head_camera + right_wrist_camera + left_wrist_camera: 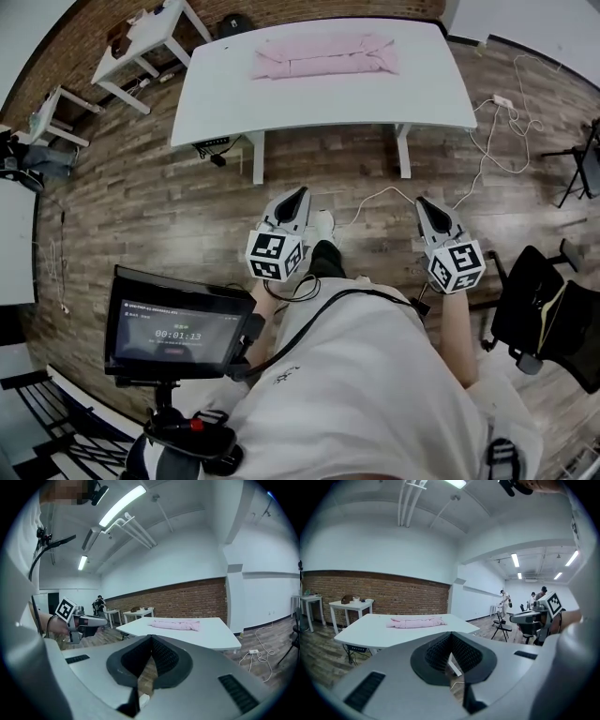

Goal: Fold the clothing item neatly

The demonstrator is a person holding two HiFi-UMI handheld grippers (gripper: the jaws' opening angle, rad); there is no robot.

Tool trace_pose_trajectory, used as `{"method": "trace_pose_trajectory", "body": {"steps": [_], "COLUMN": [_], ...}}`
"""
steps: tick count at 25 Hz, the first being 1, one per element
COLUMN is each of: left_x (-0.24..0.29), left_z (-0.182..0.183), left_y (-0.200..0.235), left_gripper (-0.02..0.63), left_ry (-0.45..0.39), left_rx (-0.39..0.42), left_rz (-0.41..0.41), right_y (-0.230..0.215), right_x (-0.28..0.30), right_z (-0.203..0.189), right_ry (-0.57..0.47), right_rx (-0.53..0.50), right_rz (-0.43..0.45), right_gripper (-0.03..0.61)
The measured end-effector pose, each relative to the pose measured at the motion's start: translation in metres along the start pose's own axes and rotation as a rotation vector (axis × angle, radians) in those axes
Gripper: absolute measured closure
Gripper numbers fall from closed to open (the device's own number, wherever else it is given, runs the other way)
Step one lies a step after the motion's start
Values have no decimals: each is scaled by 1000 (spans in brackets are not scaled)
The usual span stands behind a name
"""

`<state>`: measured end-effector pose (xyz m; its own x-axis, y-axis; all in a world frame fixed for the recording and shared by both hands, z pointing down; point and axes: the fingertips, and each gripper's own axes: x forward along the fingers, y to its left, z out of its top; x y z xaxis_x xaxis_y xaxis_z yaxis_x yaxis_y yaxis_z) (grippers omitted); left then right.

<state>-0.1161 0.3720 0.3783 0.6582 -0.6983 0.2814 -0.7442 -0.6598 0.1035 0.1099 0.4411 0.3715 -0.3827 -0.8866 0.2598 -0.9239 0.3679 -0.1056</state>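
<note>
White worktop (pixel 234 103) stands well ahead across the wood floor (pixel 141 206). The pink garment (pixel 323 56) lies on its far half as a long bunched strip. Left gripper (pixel 298 194) and right gripper (pixel 422 202) are both pressed together, holding nothing, well apart from the cloth. Risks: arriving with jaws together would likely shove the strip and undo its folds; the white cable (pixel 483 150) near the worktop leg could snag a foot.

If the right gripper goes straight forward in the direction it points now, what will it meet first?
The right gripper has only open air ahead, then probably the near edge of the white table, or the wooden floor under it; depth is unclear.
</note>
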Motion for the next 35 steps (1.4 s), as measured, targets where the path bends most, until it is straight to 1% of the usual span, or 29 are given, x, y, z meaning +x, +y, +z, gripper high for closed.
{"method": "trace_pose_trajectory", "body": {"steps": [3, 6, 8, 12, 18, 22, 26, 31, 35], "left_x": [-9, -53, -74, -81, -89, -103, -126, -166, -191], "left_z": [-1, 0, 4, 6, 0, 0, -5, -19, -28], "left_y": [-6, -36, -44, -44, -50, -51, -45, -30, -25], "left_gripper": [612, 612, 612, 612, 612, 612, 612, 612, 612], "left_ry": [1, -27, -39, -37, -35, -36, -27, -4, -8], "left_rx": [2, 23, 44, 62, 46, 45, 61, 61, 53], "left_rz": [19, 44, 58, 52, 37, 21, 14, 10, 0], "right_y": [-3, 15, 28, 36, 47, 60, 79, 114, 142], "right_x": [-8, -46, -57, -50, -54, -57, -59, -67, -80], "right_z": [-2, -6, -3, 5, 0, -1, -3, -9, -18], "right_ry": [1, -22, -36, -50, -46, -30, -26, -28, -22], "right_rx": [5, 1, -9, -20, -14, -15, -10, 14, 15], "right_rz": [10, 28, 48, 78, 79, 73, 49, 20, 2], "right_gripper": [574, 574, 574, 574, 574, 574, 574, 574, 574]}}
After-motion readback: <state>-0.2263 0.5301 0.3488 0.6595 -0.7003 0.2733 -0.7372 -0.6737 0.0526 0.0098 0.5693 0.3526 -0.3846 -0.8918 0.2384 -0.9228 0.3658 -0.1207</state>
